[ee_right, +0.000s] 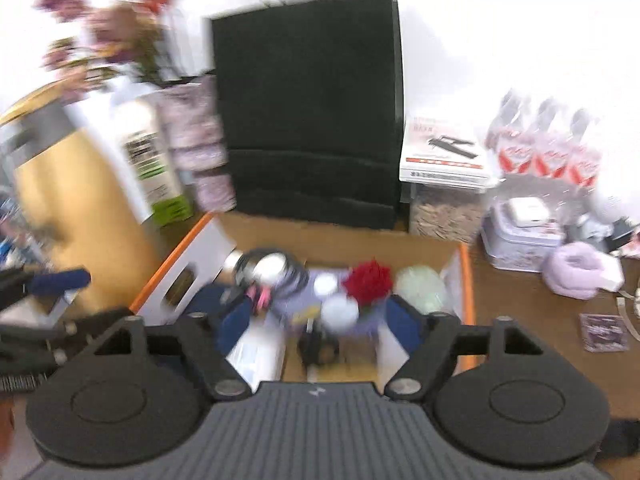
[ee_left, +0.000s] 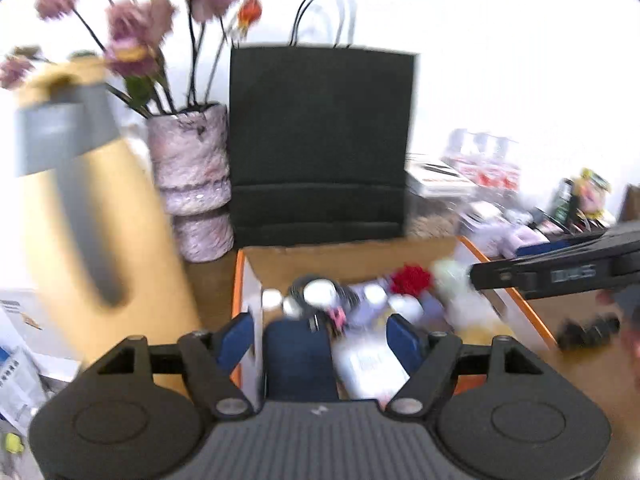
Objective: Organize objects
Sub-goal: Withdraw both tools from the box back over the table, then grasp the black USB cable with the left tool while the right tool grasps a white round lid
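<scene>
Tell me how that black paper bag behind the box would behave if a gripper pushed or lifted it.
The black paper bag stands upright and tall with thin flat walls, so a push high up would probably tip or crumple it. It looks light, though its contents are hidden. Its thin handles seem the likeliest lifting point.

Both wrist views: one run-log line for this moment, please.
left gripper: open, empty | right gripper: open, empty | both over box | box: red bow, small items | blur: heavy
</scene>
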